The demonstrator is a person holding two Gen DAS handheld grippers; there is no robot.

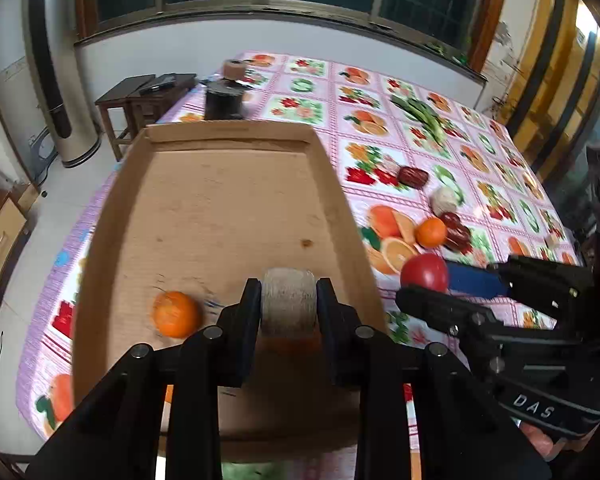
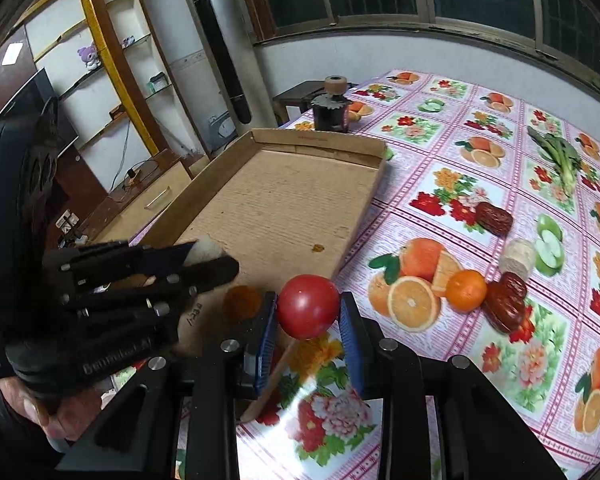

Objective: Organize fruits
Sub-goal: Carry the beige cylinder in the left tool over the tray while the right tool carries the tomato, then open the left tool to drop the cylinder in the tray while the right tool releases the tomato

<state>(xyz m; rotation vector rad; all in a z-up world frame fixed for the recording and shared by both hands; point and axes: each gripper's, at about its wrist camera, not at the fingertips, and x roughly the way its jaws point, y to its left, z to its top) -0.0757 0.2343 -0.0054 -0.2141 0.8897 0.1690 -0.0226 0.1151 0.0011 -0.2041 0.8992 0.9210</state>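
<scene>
A shallow cardboard tray (image 1: pixel 228 140) (image 2: pixel 364 148) lies on the fruit-print tablecloth. My left gripper (image 1: pixel 288 300) is shut on a pale rough cylinder piece (image 1: pixel 288 304) and holds it over the tray's near end; it also shows in the right wrist view (image 2: pixel 216 260). An orange (image 1: pixel 176 314) (image 2: pixel 242 302) lies in the tray beside it. My right gripper (image 2: pixel 308 312) is shut on a red tomato (image 2: pixel 308 306) (image 1: pixel 424 272) just right of the tray's near corner. On the cloth lie another orange (image 2: pixel 466 290), two dark red fruits (image 2: pixel 504 306) (image 2: pixel 494 218) and a second pale piece (image 2: pixel 518 258).
A green leafy vegetable (image 2: pixel 560 156) lies at the far right of the table. A dark jar with a tan roll on top (image 2: pixel 332 110) stands behind the tray. A wooden stool (image 1: pixel 140 100) and a tall air conditioner (image 1: pixel 56 64) stand beyond the table's left edge.
</scene>
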